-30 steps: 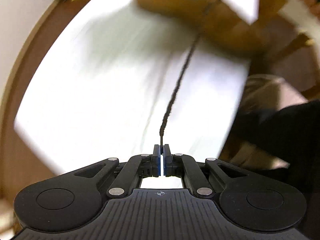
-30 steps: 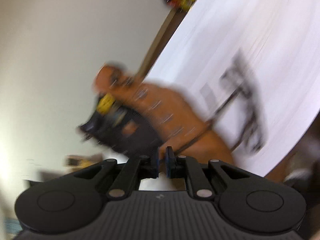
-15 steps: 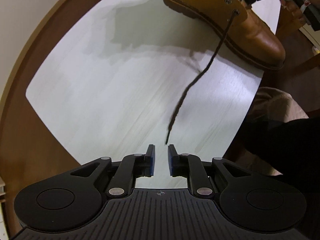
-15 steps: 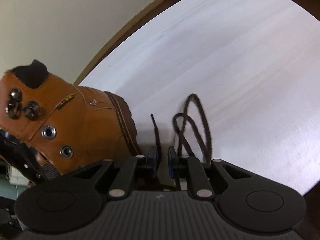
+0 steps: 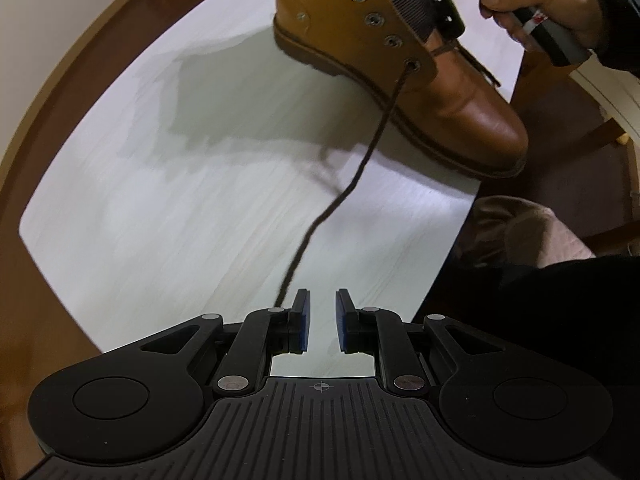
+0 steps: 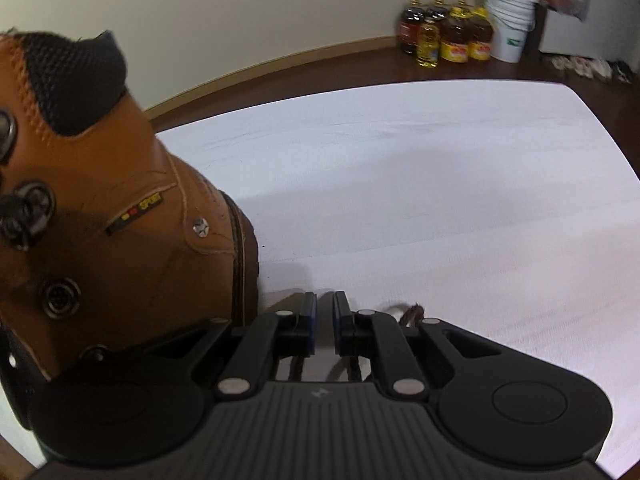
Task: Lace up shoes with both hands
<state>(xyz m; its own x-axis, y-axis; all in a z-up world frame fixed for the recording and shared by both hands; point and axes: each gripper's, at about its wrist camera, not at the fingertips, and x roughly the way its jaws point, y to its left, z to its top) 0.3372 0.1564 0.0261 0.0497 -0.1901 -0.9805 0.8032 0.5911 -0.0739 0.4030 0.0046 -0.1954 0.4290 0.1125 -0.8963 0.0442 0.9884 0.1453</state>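
Observation:
A tan leather boot (image 5: 460,92) stands on the white table (image 5: 168,200). Its dark brown lace (image 5: 360,168) leaves the lowest eyelet and trails slack across the table. The lace end lies just outside the left finger of my left gripper (image 5: 321,300), which is open with nothing between its pads. In the right wrist view the boot (image 6: 132,248) fills the left side. My right gripper (image 6: 325,308) hangs close beside the boot's sole, jaws closing with a narrow gap and only bare table showing between them. A bit of lace (image 6: 410,314) peeks out behind its right finger.
A hand (image 5: 540,4) holds the right gripper's handle above the boot. The table's near edge runs by a dark sleeve (image 5: 540,304). Oil bottles (image 6: 444,40) and a white bucket (image 6: 510,28) stand on the floor by the wall.
My left gripper opened and let go of the lace, which now lies slack. The right gripper rolled and swung down beside the boot; the lace loops have slipped under it.

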